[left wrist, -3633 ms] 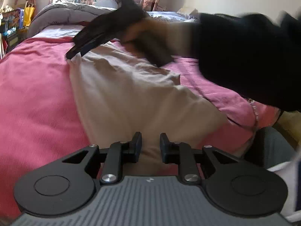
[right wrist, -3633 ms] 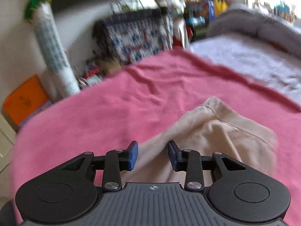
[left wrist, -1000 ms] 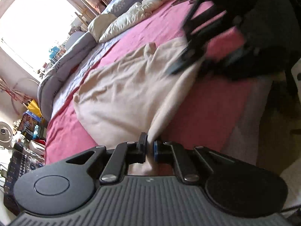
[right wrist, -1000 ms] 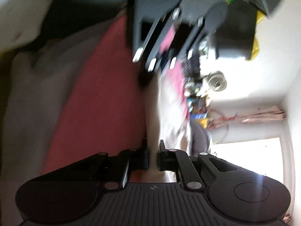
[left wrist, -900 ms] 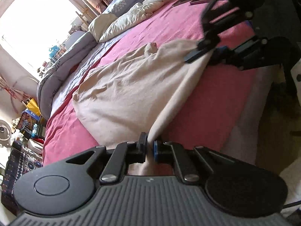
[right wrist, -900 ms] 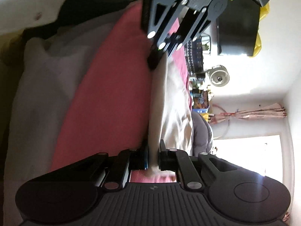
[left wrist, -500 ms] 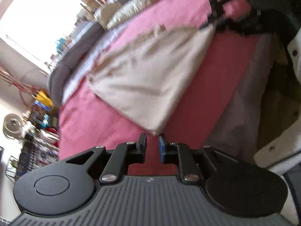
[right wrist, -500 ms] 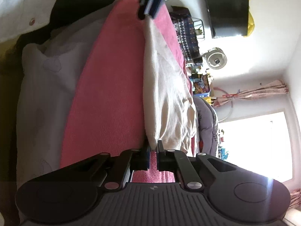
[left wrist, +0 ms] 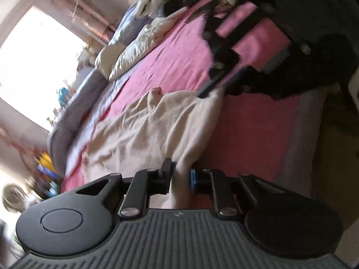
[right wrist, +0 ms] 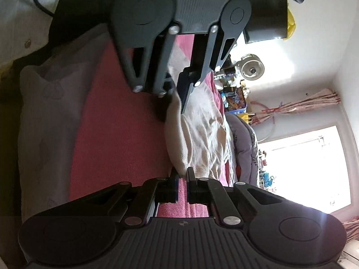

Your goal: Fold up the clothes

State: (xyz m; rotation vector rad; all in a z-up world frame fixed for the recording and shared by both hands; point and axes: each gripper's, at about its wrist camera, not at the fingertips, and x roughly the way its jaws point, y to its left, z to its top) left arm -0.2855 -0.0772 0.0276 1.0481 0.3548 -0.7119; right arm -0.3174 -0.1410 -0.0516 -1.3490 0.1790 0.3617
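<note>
A beige garment [left wrist: 145, 132] lies spread on the pink bed cover [left wrist: 179, 60], rumpled toward the window side. My left gripper [left wrist: 181, 176] has its fingers a little apart with the garment's near corner between them. In the left wrist view my right gripper [left wrist: 213, 87] sits at the garment's far corner. In the right wrist view the garment [right wrist: 199, 125] runs from my right gripper [right wrist: 182, 174], whose fingers stand narrowly apart at its hem, to my left gripper [right wrist: 176, 96].
Pale and grey duvets [left wrist: 125, 53] are piled along the far side of the bed. A fan [right wrist: 252, 67] and cluttered shelves [right wrist: 233, 94] stand by the wall. A lilac sheet edge [right wrist: 44, 121] borders the pink cover. A bright window [left wrist: 33, 62] lies beyond.
Both grippers pinched the garment's near edge and pulled it taut along the bed edge. Now both stand closer together, and the left fingers have parted slightly around the cloth.
</note>
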